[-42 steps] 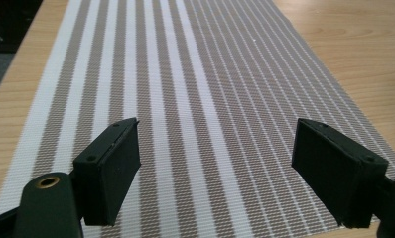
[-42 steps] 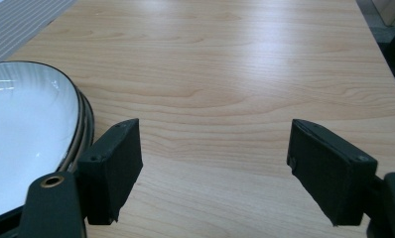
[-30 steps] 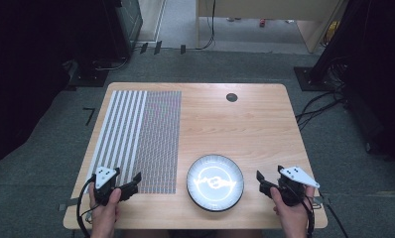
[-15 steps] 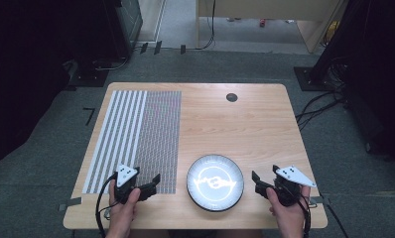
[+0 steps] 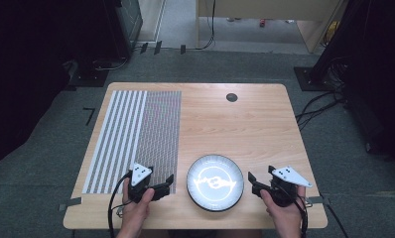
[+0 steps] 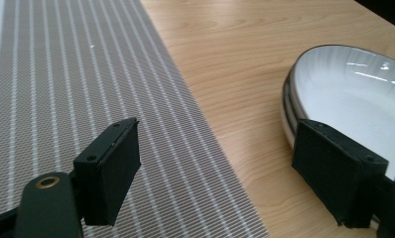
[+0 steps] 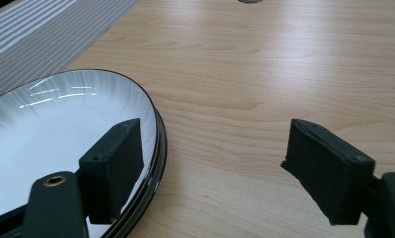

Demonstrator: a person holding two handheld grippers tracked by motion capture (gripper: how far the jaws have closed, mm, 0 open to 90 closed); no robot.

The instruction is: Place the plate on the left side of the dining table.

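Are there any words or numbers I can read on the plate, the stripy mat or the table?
No readable words or numbers anywhere.
Plate: the bright squiggle in the high view is glare, not writing.
Stripy mat: stripes alone.
Table: plain wood with a small dark round spot, unmarked.

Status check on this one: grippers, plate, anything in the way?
Left hand-held gripper open, empty, left of plate. Right hand-held gripper open, empty, at plate's right rim. Plate flat on table, untouched. Placemat alongside, path clear.
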